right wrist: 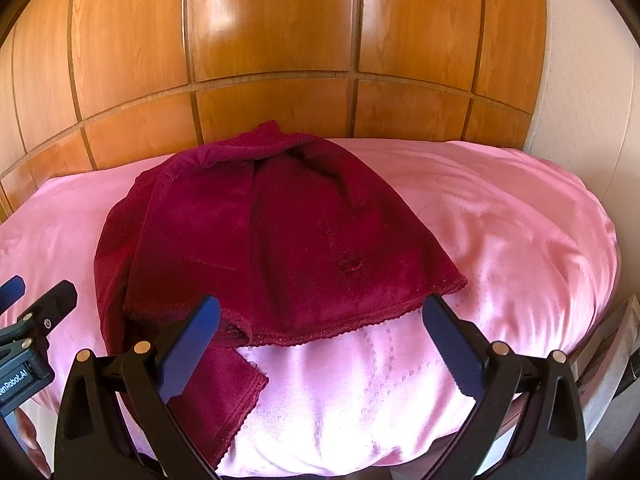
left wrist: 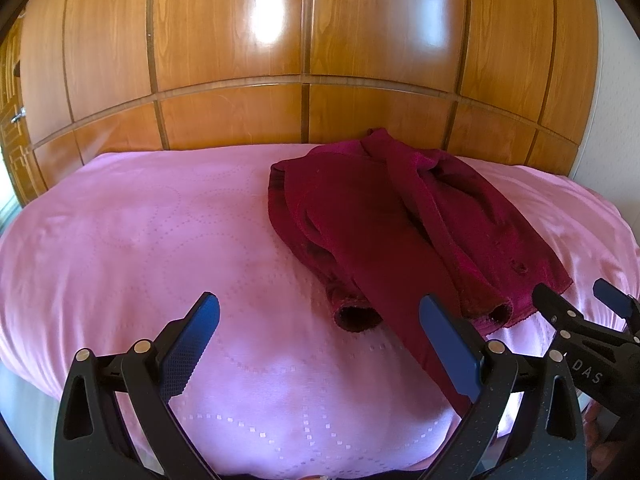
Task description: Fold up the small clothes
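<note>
On the left, the left gripper [left wrist: 318, 344] hovers low over the near edge of the pink bedspread [left wrist: 140, 240], its blue-padded fingers [left wrist: 192, 344] spread wide and holding nothing. Bare pink cloth lies under it; the garment begins only at its right finger, where a long dark strip of the fabric runs down toward the bed's near edge.

In the middle lies the maroon cardigan [right wrist: 280, 232], a soft velvety piece, rumpled and partly doubled over itself. Its collar end points toward the glossy wooden wardrobe [right wrist: 272, 40] behind the bed, and its scalloped hem [right wrist: 344, 330] faces the grippers, so the long axis runs away from them. Two sleeve cuffs [left wrist: 356, 318] gape open at the near end, left of the hem.

To the right, the right gripper [right wrist: 320, 344] sits directly before that hem, fingers wide apart and empty, the hem edge lying between them and just ahead. It looks the nearer of the two to a usable grip; the left would have to shift rightward to reach the cuffs.
</note>
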Available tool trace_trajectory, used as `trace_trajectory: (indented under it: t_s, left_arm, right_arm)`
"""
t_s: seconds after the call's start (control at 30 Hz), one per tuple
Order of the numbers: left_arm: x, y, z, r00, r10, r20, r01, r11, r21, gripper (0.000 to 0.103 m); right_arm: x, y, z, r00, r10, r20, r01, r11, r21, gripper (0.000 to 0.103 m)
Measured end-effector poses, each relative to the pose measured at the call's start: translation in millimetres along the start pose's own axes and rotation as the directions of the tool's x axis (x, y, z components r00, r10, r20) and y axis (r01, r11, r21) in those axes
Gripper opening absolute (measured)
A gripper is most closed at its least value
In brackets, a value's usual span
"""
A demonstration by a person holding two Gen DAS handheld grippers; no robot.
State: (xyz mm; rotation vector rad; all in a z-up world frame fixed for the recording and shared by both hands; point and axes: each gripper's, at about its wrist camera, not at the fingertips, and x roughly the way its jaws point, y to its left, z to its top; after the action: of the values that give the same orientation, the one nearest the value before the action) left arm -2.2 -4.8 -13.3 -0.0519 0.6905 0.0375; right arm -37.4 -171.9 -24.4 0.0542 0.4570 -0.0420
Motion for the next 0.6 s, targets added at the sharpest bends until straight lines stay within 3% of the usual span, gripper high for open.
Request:
trace_trajectory:
  t_s: [0.6]
  left_arm:
    - [-2.1,-3.0,2.7,1.0,0.001,0.002,-0.001,1.0,0.003,0.099]
  right_arm:
    - [-3.4,-1.1,1.5,1.0,0.003,0.003,-0.003,1.0,0.008,0.101]
